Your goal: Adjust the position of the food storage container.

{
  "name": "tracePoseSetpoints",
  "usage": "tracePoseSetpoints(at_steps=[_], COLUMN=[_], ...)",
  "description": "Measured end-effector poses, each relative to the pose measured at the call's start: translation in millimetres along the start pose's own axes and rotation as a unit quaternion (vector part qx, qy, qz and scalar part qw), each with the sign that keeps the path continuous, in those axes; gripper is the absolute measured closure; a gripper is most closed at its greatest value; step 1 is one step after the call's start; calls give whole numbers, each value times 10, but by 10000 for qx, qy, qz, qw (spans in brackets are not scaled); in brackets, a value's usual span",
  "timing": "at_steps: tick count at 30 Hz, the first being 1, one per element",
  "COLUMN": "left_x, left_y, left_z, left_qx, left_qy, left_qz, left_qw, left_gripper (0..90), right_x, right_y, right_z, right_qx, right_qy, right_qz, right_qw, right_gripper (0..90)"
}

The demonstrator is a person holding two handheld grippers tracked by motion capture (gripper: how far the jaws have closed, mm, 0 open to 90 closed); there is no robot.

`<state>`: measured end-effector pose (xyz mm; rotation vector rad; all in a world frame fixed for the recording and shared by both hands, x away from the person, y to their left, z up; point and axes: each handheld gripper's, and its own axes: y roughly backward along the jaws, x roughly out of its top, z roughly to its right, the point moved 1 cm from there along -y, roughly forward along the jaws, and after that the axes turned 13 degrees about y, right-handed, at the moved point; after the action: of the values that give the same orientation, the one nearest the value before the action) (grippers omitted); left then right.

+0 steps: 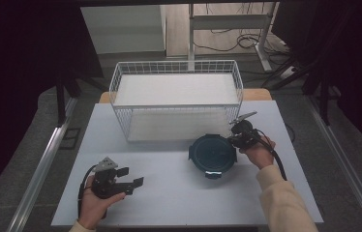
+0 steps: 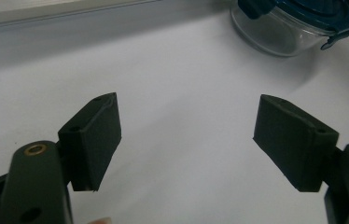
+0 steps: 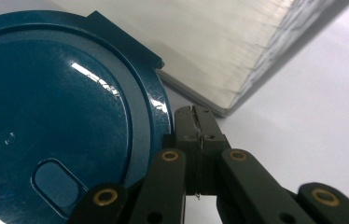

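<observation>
One round container [image 1: 213, 153], lid up, no long axis, mid-right on white tabletop [image 1: 169, 193] before wire basket [image 1: 176, 96]. Right gripper [image 1: 234, 140] closed at its rim; left gripper [image 1: 130, 176] agape, empty. Dark curtains around.

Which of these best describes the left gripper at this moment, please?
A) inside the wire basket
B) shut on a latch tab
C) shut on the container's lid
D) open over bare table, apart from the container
D: the left gripper has its jaws spread over bare table, with the lidded container farther off.
</observation>
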<state>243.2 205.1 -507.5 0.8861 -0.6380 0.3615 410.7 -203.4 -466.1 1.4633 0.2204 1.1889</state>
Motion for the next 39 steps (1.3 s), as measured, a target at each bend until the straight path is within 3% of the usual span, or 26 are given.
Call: tracePoseSetpoints(at_steps=[39], left_x=[6], left_y=[9], left_z=[8], left_qx=[-5], left_qy=[25], left_qz=[29], left_qw=[10000], left_gripper=[228], right_x=[183], right_y=[-22], right_z=[-549], right_qx=[511], right_qy=[323], right_qz=[98], right_qw=[9981], right_gripper=[900])
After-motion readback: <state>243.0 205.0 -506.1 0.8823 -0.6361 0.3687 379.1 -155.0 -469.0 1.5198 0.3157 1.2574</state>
